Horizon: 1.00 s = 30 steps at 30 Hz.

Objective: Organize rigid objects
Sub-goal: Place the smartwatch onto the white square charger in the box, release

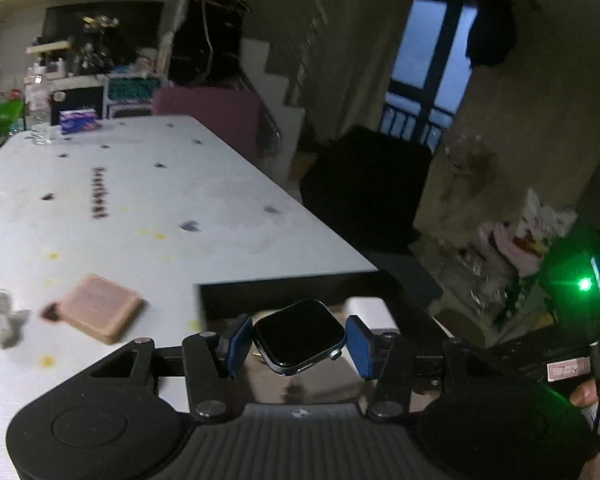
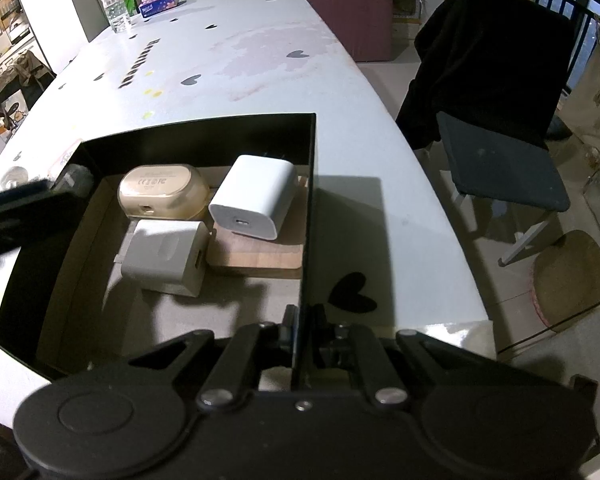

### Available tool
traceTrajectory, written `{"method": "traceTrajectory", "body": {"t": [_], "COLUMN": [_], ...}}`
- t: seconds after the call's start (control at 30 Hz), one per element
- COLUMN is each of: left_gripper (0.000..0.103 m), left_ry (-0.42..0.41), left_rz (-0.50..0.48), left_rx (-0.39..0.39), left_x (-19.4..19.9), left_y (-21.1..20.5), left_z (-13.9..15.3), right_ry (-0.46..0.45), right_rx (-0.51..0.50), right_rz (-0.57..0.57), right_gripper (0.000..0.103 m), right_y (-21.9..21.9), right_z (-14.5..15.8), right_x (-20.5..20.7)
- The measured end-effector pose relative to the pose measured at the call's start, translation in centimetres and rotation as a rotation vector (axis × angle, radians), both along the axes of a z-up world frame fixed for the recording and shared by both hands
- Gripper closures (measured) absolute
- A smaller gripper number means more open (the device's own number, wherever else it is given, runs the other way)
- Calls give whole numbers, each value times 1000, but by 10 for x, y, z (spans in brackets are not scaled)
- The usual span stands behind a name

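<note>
Watch (image 1: pixel 300 336): square, dark glossy face, gripped in left tongs (image 1: pixel 298 340) above box (image 2: pixel 306 200)
Right tongs (image 2: pixel 306 332): clamped on box's thin right wall
Box: black, open-topped, at table (image 2: pixel 260 60) near right corner; holds chargers (image 2: pixel 252 196), beige case (image 2: pixel 162 192)
Writing: "POIZON", "HAVE" beyond far edge

Box (image 2: pixel 308 200) front floor free; chargers (image 2: pixel 252 196) crowd back.
</note>
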<state>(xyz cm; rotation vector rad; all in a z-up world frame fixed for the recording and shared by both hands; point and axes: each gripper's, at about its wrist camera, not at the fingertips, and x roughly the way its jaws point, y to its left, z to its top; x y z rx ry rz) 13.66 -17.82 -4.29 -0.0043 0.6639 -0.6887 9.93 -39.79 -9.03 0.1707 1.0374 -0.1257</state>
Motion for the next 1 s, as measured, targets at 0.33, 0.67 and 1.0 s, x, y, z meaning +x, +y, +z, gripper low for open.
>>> {"method": "traceTrajectory", "body": {"t": [0.33,0.67,1.0], "left_gripper": [51,49,31], "left_ry": [43,55,40], "left_rz": [-50,-59,-53], "left_rx": [119,159,156], "left_x": [11,14,7], "left_y": [-51,-58,-57], "left_z": [-31,-46,-35], "right_ry": [-2,-2,2], "right_rx": [6,6,5], "right_rz": [0,0,0], "right_gripper": [96,96,96], "right_y": [0,0,0], "right_z": [0,1,0], "right_x": [1,1,2]}}
